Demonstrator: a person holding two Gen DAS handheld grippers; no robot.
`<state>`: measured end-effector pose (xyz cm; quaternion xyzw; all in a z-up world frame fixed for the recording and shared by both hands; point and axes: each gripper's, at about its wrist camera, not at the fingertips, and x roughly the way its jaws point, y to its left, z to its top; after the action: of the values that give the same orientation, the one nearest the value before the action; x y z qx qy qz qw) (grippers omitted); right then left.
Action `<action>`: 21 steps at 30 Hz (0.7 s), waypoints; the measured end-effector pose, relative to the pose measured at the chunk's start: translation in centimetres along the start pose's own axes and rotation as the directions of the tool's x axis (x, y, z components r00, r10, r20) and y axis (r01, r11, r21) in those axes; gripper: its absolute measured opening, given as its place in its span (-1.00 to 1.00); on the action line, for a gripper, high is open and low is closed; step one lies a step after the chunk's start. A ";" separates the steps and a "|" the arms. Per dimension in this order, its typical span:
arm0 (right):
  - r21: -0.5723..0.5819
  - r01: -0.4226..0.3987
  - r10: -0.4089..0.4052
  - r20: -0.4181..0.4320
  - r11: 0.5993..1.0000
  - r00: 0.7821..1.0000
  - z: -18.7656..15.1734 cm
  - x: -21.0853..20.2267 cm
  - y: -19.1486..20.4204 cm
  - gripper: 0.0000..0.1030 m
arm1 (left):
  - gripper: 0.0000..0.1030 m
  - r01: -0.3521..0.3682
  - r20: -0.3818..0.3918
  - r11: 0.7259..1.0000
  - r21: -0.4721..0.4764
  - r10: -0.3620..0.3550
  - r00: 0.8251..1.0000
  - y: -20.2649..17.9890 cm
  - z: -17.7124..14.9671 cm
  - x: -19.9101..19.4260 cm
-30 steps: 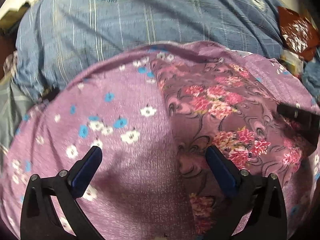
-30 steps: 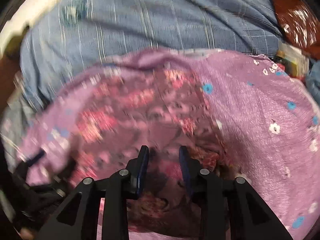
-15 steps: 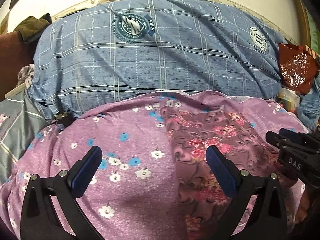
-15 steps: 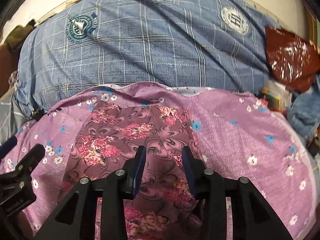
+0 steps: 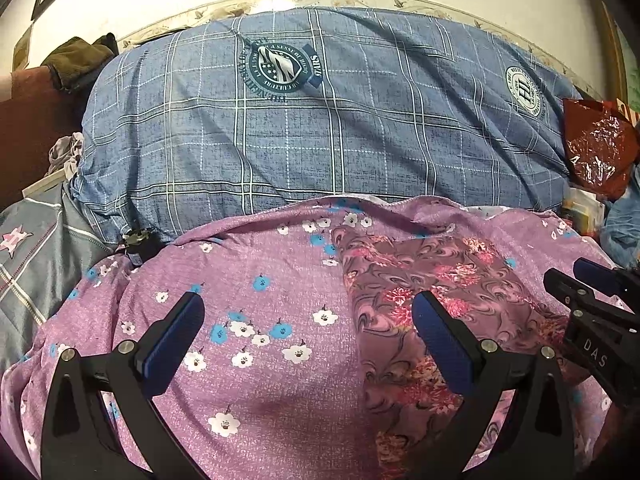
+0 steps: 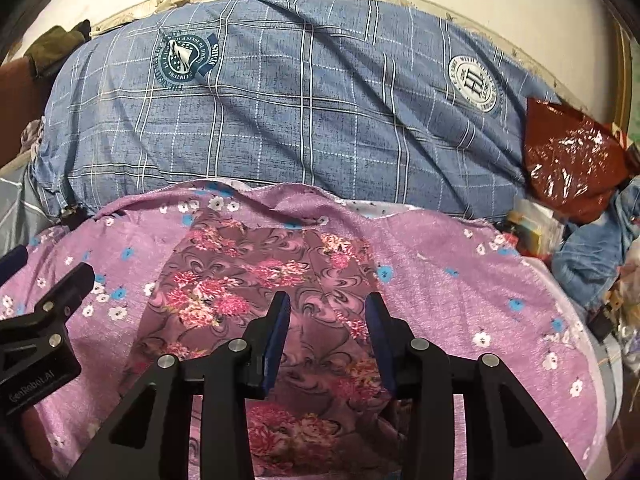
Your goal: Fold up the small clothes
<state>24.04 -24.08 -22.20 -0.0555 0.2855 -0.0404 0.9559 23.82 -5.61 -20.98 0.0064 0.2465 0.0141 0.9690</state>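
A small mauve garment with pink flowers lies flat on a purple flowered sheet; it also shows in the right wrist view. My left gripper is wide open and empty, held above the sheet just left of the garment. My right gripper is part open and empty, held above the near half of the garment. The right gripper shows at the right edge of the left wrist view, and the left gripper at the left edge of the right wrist view.
A big blue checked pillow lies behind the sheet. A red plastic bag and blue denim cloth lie at the right. Grey bedding and an olive cloth are at the left.
Both grippers have risen and pulled back from the garment, so more of the pillow shows. The right gripper's fingers have opened a little wider. The garment stays flat.
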 end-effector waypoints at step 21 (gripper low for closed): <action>-0.017 0.064 -0.064 -0.010 0.998 0.998 -0.2 0.8 -0.4 -0.20 | 1.00 0.020 -0.052 0.999 0.027 -0.018 0.998 -1.9 -0.3 1.4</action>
<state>24.58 -24.57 -22.74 -0.0724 0.2888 -0.0690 0.9521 24.90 -7.47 -21.96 0.0171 0.2719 0.0017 0.9622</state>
